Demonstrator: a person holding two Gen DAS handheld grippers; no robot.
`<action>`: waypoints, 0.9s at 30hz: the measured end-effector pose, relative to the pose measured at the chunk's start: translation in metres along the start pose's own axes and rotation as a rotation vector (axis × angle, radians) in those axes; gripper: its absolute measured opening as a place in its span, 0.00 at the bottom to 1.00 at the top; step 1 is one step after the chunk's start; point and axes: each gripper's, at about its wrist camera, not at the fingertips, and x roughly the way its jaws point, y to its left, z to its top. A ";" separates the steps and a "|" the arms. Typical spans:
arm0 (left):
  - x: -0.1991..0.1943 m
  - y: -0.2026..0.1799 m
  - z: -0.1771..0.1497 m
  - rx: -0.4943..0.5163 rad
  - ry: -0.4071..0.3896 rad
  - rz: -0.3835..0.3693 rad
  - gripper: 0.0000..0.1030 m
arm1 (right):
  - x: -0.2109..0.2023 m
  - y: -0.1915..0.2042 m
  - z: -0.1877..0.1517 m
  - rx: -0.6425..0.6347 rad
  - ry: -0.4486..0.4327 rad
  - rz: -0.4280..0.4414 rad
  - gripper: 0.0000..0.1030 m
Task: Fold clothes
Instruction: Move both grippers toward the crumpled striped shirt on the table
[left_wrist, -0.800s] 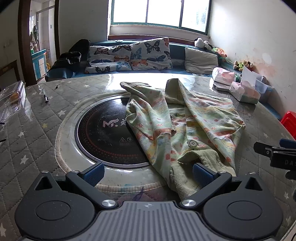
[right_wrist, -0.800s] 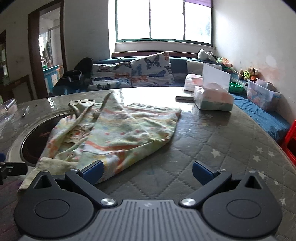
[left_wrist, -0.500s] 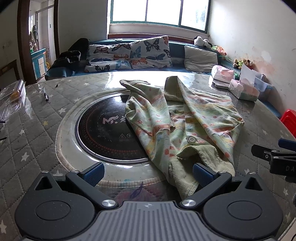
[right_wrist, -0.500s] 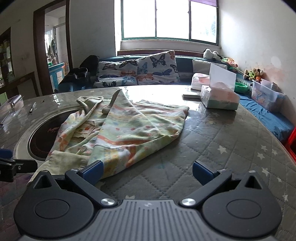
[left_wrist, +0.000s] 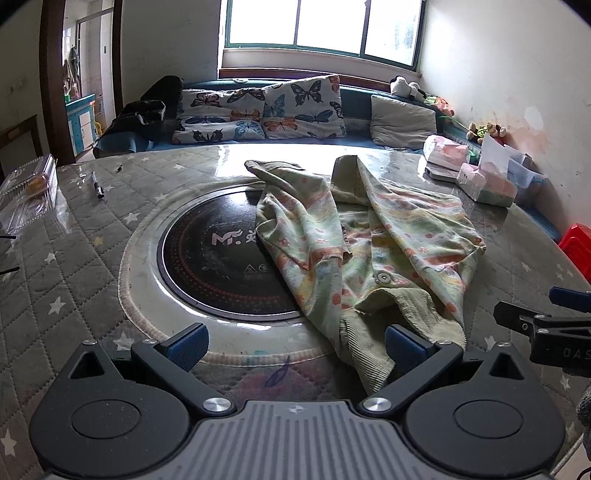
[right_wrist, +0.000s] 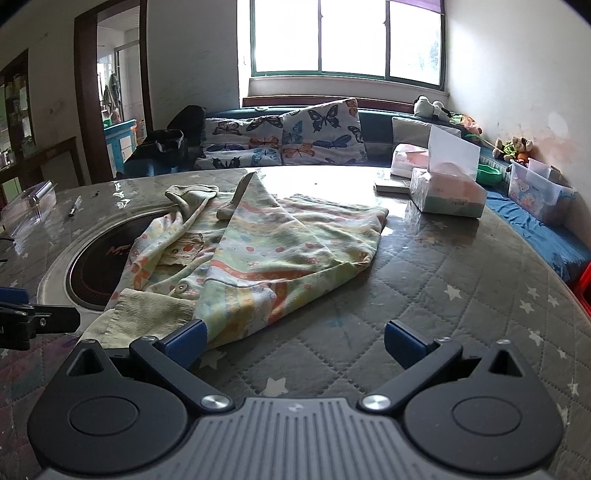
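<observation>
both grippers have eased nearer the garment since the earlier frames, jaws wide and holding nothing. the left gripper (left_wrist: 295, 341) has its right blue pad just at the ribbed, corduroy-like hem; the right gripper (right_wrist: 295, 341) has its left pad at the near printed edge. the soft, crumpled floral jacket (left_wrist: 369, 243) lies unchanged, draped partly over the glossy round black cooktop (left_wrist: 218, 258) set in the quilted, star-stitched round table (right_wrist: 461, 288). a rectangular tissue box (right_wrist: 447, 194) sits far right.

One garment (left_wrist: 369, 243); two butterfly cushions (left_wrist: 258, 110); one grey pillow (left_wrist: 402, 117); one pen (left_wrist: 97, 185)
</observation>
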 end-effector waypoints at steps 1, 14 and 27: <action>0.000 0.000 0.000 0.001 0.000 0.001 1.00 | -0.001 0.000 0.000 -0.001 0.000 0.001 1.00; -0.001 0.000 0.008 0.000 -0.014 0.009 1.00 | -0.002 0.000 0.009 -0.020 -0.019 0.010 1.00; 0.021 -0.001 0.027 0.010 0.010 0.023 1.00 | 0.019 -0.001 0.025 -0.049 -0.005 0.025 1.00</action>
